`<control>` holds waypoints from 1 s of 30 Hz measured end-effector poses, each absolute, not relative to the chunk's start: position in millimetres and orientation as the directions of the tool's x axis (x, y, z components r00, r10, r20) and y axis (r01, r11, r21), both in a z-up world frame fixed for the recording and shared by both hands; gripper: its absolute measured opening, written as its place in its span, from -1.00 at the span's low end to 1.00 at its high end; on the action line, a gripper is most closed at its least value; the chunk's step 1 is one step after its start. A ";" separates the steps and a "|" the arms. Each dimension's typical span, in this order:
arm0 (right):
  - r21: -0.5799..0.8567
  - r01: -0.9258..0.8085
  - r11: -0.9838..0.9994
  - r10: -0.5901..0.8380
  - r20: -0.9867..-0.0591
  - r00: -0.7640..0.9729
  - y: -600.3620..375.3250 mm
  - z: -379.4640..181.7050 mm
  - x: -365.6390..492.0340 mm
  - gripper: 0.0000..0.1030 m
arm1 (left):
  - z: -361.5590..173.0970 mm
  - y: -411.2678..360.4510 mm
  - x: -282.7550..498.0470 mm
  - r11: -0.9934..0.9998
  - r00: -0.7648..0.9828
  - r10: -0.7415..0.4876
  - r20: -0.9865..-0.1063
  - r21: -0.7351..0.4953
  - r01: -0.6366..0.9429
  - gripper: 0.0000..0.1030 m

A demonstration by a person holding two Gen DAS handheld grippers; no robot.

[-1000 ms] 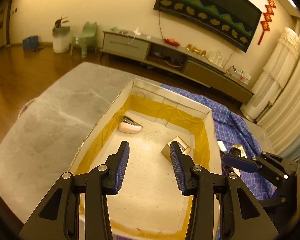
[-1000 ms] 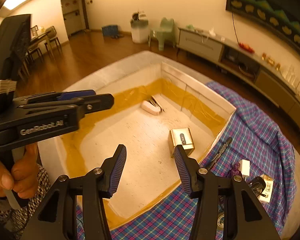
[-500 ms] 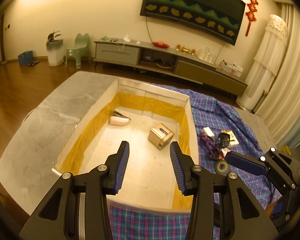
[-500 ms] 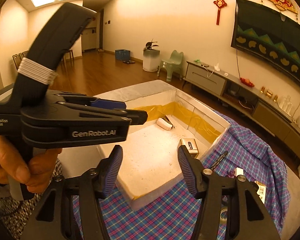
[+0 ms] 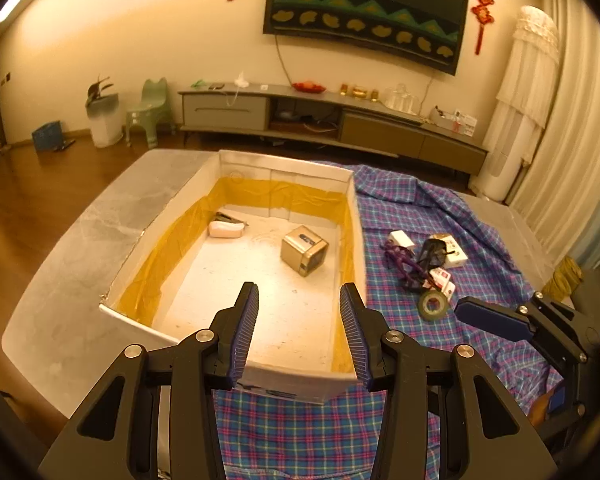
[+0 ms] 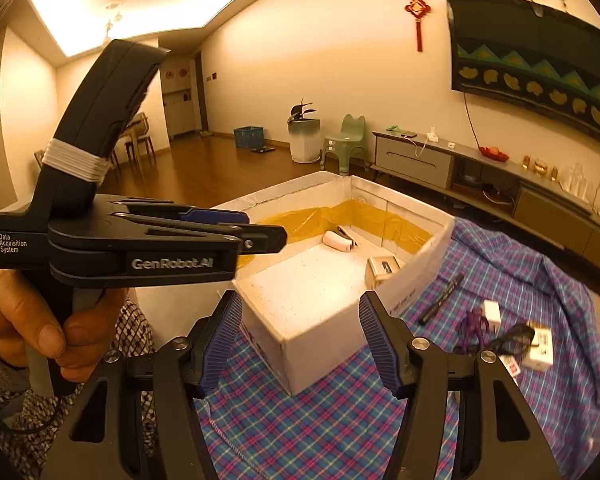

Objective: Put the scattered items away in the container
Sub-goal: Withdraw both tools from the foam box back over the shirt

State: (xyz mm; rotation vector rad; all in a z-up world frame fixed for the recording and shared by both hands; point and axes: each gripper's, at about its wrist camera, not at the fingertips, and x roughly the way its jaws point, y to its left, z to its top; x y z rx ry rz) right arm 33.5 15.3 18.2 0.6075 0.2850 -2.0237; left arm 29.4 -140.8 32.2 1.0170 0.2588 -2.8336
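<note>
A white foam box (image 5: 284, 168) with yellow tape inside stands on the table; it also shows in the right wrist view (image 6: 420, 264). In it lie a gold cube (image 5: 304, 250) and a white stapler (image 5: 225, 230). On the plaid cloth to its right lie a tape roll (image 5: 433, 306), a purple toy (image 5: 400, 260), white cartons (image 5: 452, 254) and a black marker (image 6: 440, 298). My left gripper (image 5: 299, 334) is open and empty above the box's near edge. My right gripper (image 6: 300, 346) is open and empty, held back above the box's near corner.
The plaid cloth (image 5: 300, 432) covers the right part of the grey marble table (image 5: 80, 248). A TV cabinet (image 5: 340, 120), a green stool (image 5: 150, 112) and a white bin (image 5: 104, 120) stand behind. A hand holds the left gripper's handle (image 6: 40, 320).
Both grippers have pulled back and up from inside the box, so the whole box and the scattered items on the cloth now show. Both stay open and empty.
</note>
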 end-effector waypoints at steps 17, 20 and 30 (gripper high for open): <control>0.259 0.595 -0.761 -0.607 -0.607 -0.513 131.3 -29.9 -34.9 0.26 | 6.4 -44.1 11.6 -0.987 -0.723 0.159 -0.673 -0.121 -0.104 -0.10; 0.322 0.482 -0.815 -0.559 -0.654 -0.510 154.4 -48.1 -62.3 0.26 | -4.4 -27.2 -0.2 -0.982 -0.696 0.185 -0.694 -0.115 -0.147 -0.08; 0.400 0.369 -0.839 -0.538 -0.711 -0.452 172.2 -84.4 -112.6 0.25 | -41.4 5.6 -47.7 -0.966 -0.617 0.249 -0.746 -0.146 -0.212 -0.05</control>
